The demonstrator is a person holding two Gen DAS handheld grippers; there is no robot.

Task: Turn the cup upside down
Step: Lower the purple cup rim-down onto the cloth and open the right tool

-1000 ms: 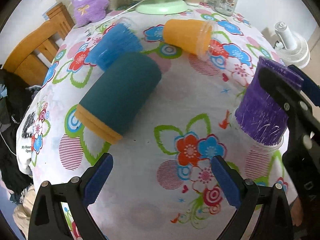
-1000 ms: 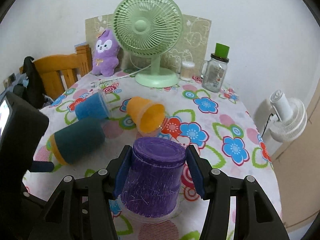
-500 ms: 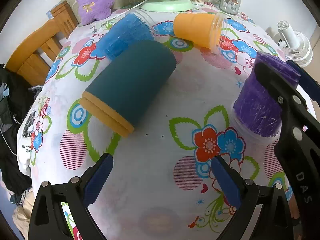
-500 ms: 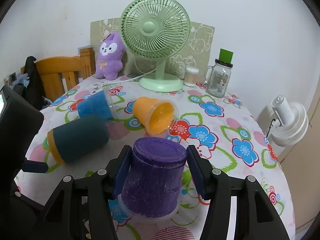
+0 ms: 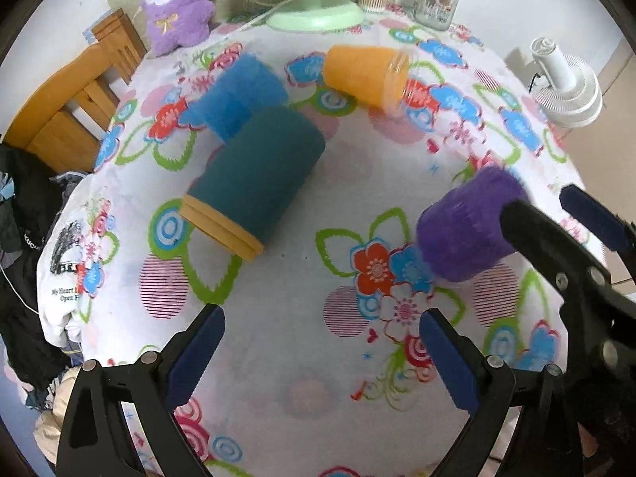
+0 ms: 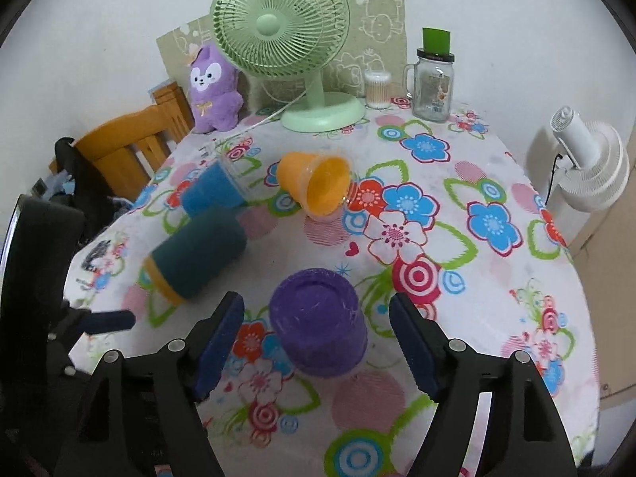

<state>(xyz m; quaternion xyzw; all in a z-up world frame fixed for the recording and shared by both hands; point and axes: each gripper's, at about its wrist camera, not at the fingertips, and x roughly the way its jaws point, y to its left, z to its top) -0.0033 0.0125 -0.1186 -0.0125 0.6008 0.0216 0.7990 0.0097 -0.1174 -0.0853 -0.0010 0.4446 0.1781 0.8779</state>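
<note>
While the right gripper (image 6: 316, 344) stands wide open around the inverted purple cup (image 6: 318, 324) near the table's (image 6: 497, 302) front edge, pulling back crooked could clip and topple it. Left gripper (image 5: 320, 351) open, empty; teal cup (image 5: 254, 183) lies sideways.

The purple cup (image 6: 318, 324) at lower centre looks like fuzzy, scratch-flecked matt fibre inside clear plastic, as does the orange cup (image 6: 314, 187); the teal cup (image 6: 198, 256) looks smooth and matt. A printed cloth (image 6: 477, 278) covers the desk. At the top, the fan (image 6: 280, 24) is glossy plastic, the jar (image 6: 433, 83) clear glass, the chair (image 6: 131, 143) varnished wood, the toy (image 6: 214, 89) plush.
</note>
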